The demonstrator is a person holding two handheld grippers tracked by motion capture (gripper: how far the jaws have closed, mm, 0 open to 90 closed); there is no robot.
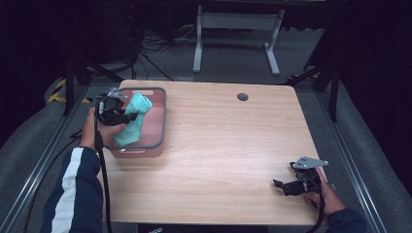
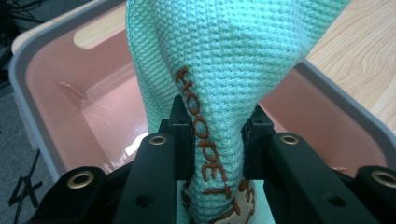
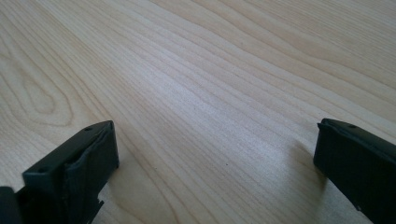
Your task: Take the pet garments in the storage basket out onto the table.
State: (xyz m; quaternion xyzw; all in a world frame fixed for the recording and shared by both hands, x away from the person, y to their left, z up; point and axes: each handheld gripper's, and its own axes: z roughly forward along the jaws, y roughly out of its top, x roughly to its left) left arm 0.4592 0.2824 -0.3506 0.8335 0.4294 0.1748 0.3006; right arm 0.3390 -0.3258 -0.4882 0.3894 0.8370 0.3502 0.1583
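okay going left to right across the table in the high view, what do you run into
left tool, shut on the green towel over the pink bin → the round grommet hole in the wooden table → right tool, jaws open, low over the bare wood near the front right corner.

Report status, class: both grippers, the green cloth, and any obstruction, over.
Left gripper shut on green cloth, held above pink bin. Right gripper open, low over bare table. Nothing in the way.
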